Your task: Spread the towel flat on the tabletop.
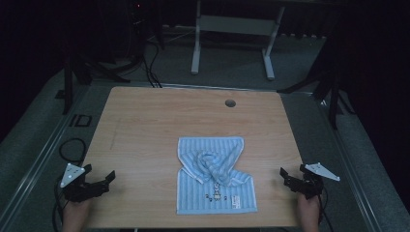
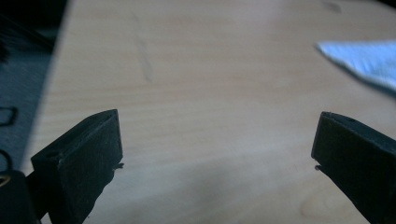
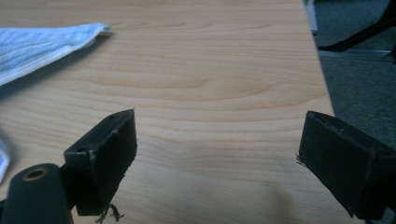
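Observation:
A light blue striped towel (image 1: 215, 176) lies crumpled on the wooden table (image 1: 145, 121), a little right of centre near the front edge; its middle is bunched into a twist. My left gripper (image 1: 104, 180) rests at the table's front left corner, jaws wide apart with nothing between them. In the left gripper view (image 2: 217, 154) a corner of the towel (image 2: 364, 58) shows far off at the upper right. My right gripper (image 1: 286, 177) sits at the front right edge, open and empty. In the right gripper view (image 3: 217, 149) a towel edge (image 3: 42, 46) lies at the upper left.
A round cable hole (image 1: 230, 103) sits near the table's far edge. Beyond the table stand a white frame's legs (image 1: 196, 53) and dark stands on grey floor. Black cables (image 1: 72, 145) loop on the floor to the left.

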Demonstrator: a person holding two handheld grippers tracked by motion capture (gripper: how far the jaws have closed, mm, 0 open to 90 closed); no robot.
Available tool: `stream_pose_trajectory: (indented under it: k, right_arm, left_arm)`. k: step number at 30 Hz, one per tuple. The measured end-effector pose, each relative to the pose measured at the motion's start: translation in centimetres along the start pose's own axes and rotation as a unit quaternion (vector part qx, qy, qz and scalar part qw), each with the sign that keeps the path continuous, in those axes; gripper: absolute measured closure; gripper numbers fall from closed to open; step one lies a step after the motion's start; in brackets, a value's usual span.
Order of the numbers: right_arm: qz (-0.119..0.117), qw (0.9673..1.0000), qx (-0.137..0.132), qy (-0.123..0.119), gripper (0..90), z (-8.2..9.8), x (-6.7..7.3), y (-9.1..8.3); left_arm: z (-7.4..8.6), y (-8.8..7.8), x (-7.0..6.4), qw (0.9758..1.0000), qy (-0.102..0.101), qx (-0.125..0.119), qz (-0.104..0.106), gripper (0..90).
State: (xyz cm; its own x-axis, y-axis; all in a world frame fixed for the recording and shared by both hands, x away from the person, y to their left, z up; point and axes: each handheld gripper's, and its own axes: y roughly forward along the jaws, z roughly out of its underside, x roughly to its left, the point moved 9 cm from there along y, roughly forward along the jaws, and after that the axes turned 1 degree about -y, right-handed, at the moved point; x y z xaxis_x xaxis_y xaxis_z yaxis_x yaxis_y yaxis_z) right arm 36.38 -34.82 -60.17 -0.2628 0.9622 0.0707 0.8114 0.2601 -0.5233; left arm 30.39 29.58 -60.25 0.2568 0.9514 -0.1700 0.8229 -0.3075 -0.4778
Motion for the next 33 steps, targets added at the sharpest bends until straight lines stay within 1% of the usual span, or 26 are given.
stream_pose_trajectory:
  k: [2, 4, 5, 6, 7, 9, 10, 11, 12, 13, 14, 15, 16, 17, 18, 19, 20, 22, 23, 24, 25, 28, 30, 31, 32, 33]
  right_arm:
    - [-0.010, 0.9999, 0.008, -0.001, 11.2, 0.1, 0.1, 0.1]
    - [-0.025, 0.9995, 0.019, -0.006, 11.9, 0.3, 0.4, 0.2]
    - [-0.025, 0.9995, 0.019, -0.006, 11.9, 0.3, 0.4, 0.2]
    - [-0.037, 0.9990, 0.024, -0.006, 14.2, 0.3, 0.6, 0.3]
    - [-0.072, 0.9962, 0.043, -0.024, 13.7, 0.6, 1.1, 0.3]
    - [-0.097, 0.9916, 0.065, -0.055, 13.9, 0.9, 1.5, 0.0]
    - [-0.114, 0.9887, 0.075, -0.063, 13.8, 1.0, 1.8, -0.1]
    - [-0.114, 0.9887, 0.075, -0.063, 13.8, 1.0, 1.8, -0.1]
    - [-0.128, 0.9843, 0.093, -0.077, 13.7, 1.3, 2.0, -0.3]
    - [-0.141, 0.9763, 0.117, -0.115, 13.2, 1.3, 2.4, -0.9]
    - [-0.141, 0.9763, 0.117, -0.115, 13.2, 1.3, 2.4, -0.9]
    - [-0.153, 0.9690, 0.140, -0.134, 13.1, 1.1, 2.6, -1.3]
    - [-0.153, 0.9690, 0.140, -0.134, 13.1, 1.1, 2.6, -1.3]
    - [-0.158, 0.9653, 0.149, -0.145, 13.0, 1.0, 2.7, -1.5]
    - [-0.164, 0.9601, 0.162, -0.158, 13.1, 0.8, 2.8, -1.8]
    - [-0.168, 0.9570, 0.173, -0.162, 13.1, 0.7, 2.8, -1.9]
    - [-0.171, 0.9524, 0.185, -0.171, 13.1, 0.5, 2.8, -2.0]
    - [-0.170, 0.9459, 0.206, -0.184, 13.1, 0.2, 2.7, -2.2]
    - [-0.172, 0.9407, 0.219, -0.194, 13.1, 0.1, 2.7, -2.3]
    - [-0.171, 0.9352, 0.232, -0.206, 13.1, 0.0, 2.8, -2.3]
    - [-0.172, 0.9321, 0.240, -0.210, 13.1, -0.1, 2.8, -2.4]
    - [-0.178, 0.9137, 0.280, -0.235, 12.9, 0.0, 3.4, -2.6]
    - [-0.176, 0.9024, 0.302, -0.252, 12.9, 0.0, 3.7, -2.6]
    - [-0.174, 0.8973, 0.312, -0.260, 12.9, 0.0, 3.9, -2.6]
    - [-0.172, 0.8901, 0.322, -0.273, 12.9, 0.1, 4.1, -2.6]
    - [-0.172, 0.8832, 0.332, -0.283, 13.3, 0.1, 4.4, -2.7]
  left_arm:
    - [0.5, 0.3, -0.3, 0.9995, 0.012, 0.026, 0.010, 1.7]
    - [0.7, 0.4, -0.6, 0.9983, 0.013, 0.046, 0.034, 1.7]
    - [0.7, 0.4, -0.6, 0.9983, 0.013, 0.046, 0.034, 1.7]
    - [0.7, 0.4, -0.7, 0.9963, 0.025, 0.068, 0.047, 1.7]
    - [0.8, 0.3, -0.6, 0.9943, 0.030, 0.087, 0.055, 1.7]
    - [1.0, 0.2, -0.5, 0.9907, 0.041, 0.112, 0.065, 1.7]
    - [1.1, 0.1, -0.4, 0.9879, 0.048, 0.130, 0.069, 1.7]
    - [1.1, 0.1, -0.4, 0.9879, 0.048, 0.130, 0.069, 1.7]
    - [1.1, -0.3, -0.4, 0.9836, 0.064, 0.151, 0.076, 1.7]
    - [1.0, -0.6, -0.5, 0.9794, 0.080, 0.169, 0.077, 1.7]
    - [1.0, -0.6, -0.5, 0.9794, 0.080, 0.169, 0.077, 1.7]
    - [0.9, -1.0, -0.7, 0.9728, 0.102, 0.193, 0.078, 1.7]
    - [0.9, -1.0, -0.7, 0.9728, 0.102, 0.193, 0.078, 1.7]
    - [0.7, -1.3, -1.0, 0.9682, 0.124, 0.205, 0.073, 1.7]
    - [0.6, -1.4, -1.1, 0.9652, 0.133, 0.213, 0.074, 1.7]
    - [0.4, -1.5, -1.4, 0.9614, 0.144, 0.222, 0.077, 1.7]
    - [0.3, -1.6, -1.7, 0.9581, 0.149, 0.231, 0.080, 1.7]
    - [0.3, -1.8, -2.0, 0.9475, 0.176, 0.255, 0.079, 1.7]
    - [0.5, -1.8, -2.3, 0.9399, 0.190, 0.273, 0.080, 1.7]
    - [0.5, -1.8, -2.4, 0.9356, 0.198, 0.282, 0.078, 1.7]
    - [0.6, -1.8, -2.5, 0.9298, 0.211, 0.292, 0.075, 1.7]
    - [0.9, -1.8, -3.3, 0.9147, 0.235, 0.318, 0.082, 1.7]
    - [1.1, -1.9, -3.9, 0.9056, 0.243, 0.337, 0.088, 1.7]
    - [1.2, -1.9, -4.1, 0.8990, 0.250, 0.348, 0.089, 1.7]
    - [1.4, -1.9, -4.4, 0.8933, 0.254, 0.359, 0.094, 1.7]
    - [1.4, -1.9, -4.7, 0.8894, 0.253, 0.367, 0.099, 1.7]
